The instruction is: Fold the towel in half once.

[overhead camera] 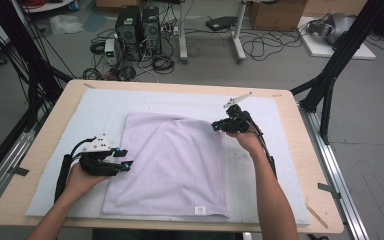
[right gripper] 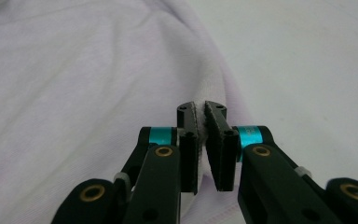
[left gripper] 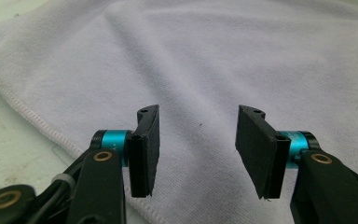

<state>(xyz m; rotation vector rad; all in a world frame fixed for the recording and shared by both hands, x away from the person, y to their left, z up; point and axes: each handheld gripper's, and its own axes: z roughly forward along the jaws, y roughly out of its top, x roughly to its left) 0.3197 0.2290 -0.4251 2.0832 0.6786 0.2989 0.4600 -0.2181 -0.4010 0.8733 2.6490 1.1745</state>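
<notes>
Now your right hand-held gripper (right gripper: 200, 140) pinches the lilac towel's (overhead camera: 172, 160) far right edge (left hand-held gripper (left gripper: 198, 149) released, above its left side).

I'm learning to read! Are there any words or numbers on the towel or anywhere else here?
No text here can be read.
Small white tag at the near edge of the lilac towel: something dark is printed on it, too small and blurred to read.
Dark computer towers on the floor: no readable label.

lilac towel (overhead camera: 172, 160) — folded, flat
</notes>
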